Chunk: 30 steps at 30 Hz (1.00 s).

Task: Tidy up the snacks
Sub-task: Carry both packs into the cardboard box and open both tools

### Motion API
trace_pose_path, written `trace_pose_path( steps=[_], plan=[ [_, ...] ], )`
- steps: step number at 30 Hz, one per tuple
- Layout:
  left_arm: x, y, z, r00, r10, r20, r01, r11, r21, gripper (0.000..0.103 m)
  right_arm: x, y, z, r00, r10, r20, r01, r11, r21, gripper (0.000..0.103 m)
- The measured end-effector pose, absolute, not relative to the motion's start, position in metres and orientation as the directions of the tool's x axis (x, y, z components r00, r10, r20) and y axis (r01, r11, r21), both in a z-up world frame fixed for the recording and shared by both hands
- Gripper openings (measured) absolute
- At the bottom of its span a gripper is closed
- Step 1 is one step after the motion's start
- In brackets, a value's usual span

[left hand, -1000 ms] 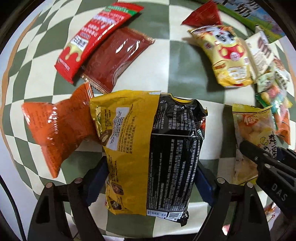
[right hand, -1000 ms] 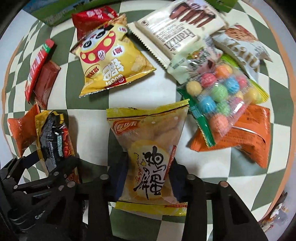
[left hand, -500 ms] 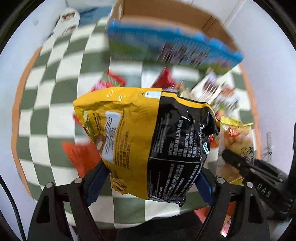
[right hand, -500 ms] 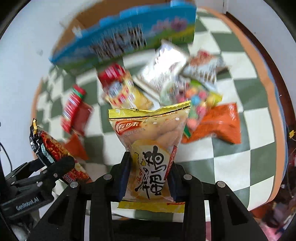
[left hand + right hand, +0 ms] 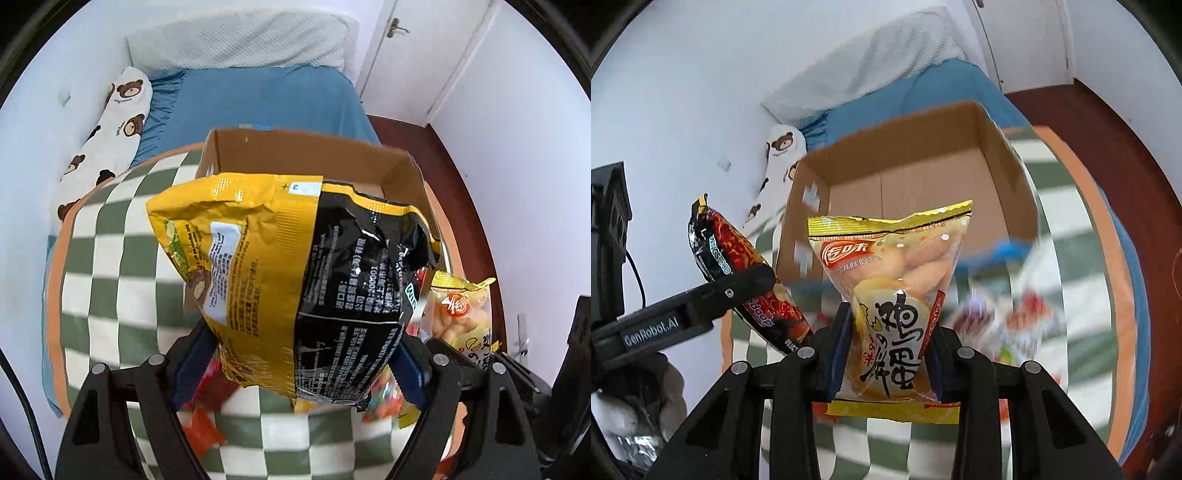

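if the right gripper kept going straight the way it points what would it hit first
Probably the open cardboard box. The right gripper, shut on the yellow snack bag, points at its opening, with nothing visible between them; depth is unclear through the fisheye.

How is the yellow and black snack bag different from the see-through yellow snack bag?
The yellow and black bag is opaque, so its contents are hidden; the see-through yellow bag shows pale puffy snacks inside. The yellow and black bag looks wider and more crinkled, with small printed text on the side that shows; the see-through one is narrower, with big black characters. The left gripper holds the first, the right gripper the second. Both are lifted, in front of the open cardboard box.
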State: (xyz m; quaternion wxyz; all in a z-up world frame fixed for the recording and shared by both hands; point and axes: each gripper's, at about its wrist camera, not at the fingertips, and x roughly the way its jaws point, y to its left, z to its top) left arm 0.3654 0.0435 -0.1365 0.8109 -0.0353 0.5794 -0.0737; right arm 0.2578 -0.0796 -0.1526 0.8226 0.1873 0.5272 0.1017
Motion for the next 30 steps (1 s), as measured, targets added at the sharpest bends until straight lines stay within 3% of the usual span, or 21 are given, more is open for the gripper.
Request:
trace_pose_path(
  steps=[7, 16, 18, 19, 20, 21, 30],
  plan=[
    [0.488, 0.041, -0.191, 0.201, -0.124, -0.972, 0.045, 0.992, -0.118, 0.085, 0.385, -0.083, -0.197, 0.366, 0.364, -0.857, -0.002, 0.921, 0.39, 0.038],
    [0.567, 0.039, -0.295, 0.034, -0.091, -0.995, 0.043, 0.995, -0.089, 0.085, 0.495, -0.071, -0.281, 0.266, 0.344, -0.901, -0.051, 0.938, 0.343, 0.039],
    [0.574, 0.041, -0.307, 0.015, -0.108, -0.994, 0.014, 0.994, -0.108, 0.085, 0.512, -0.069, -0.301, 0.238, 0.348, -0.907, -0.065, 0.937, 0.343, 0.044],
    [0.578, 0.043, -0.313, 0.011, -0.127, -0.992, 0.008, 0.992, -0.127, 0.085, 0.517, -0.067, -0.308, 0.218, 0.339, -0.915, -0.071, 0.941, 0.332, 0.057],
    [0.581, 0.045, -0.319, 0.006, -0.142, -0.99, 0.002, 0.99, -0.142, 0.087, 0.523, -0.067, -0.315, 0.21, 0.329, -0.92, -0.074, 0.944, 0.321, 0.078],
    [0.583, 0.047, -0.322, 0.001, -0.151, -0.989, -0.005, 0.989, -0.151, 0.087, 0.527, -0.068, -0.32, 0.208, 0.336, -0.919, -0.08, 0.942, 0.327, 0.084],
    [0.574, 0.059, -0.318, 0.08, -0.137, -0.987, -0.019, 0.99, -0.139, 0.088, 0.534, -0.089, -0.324, 0.217, 0.297, -0.93, -0.046, 0.955, 0.294, 0.086]
  ],
)
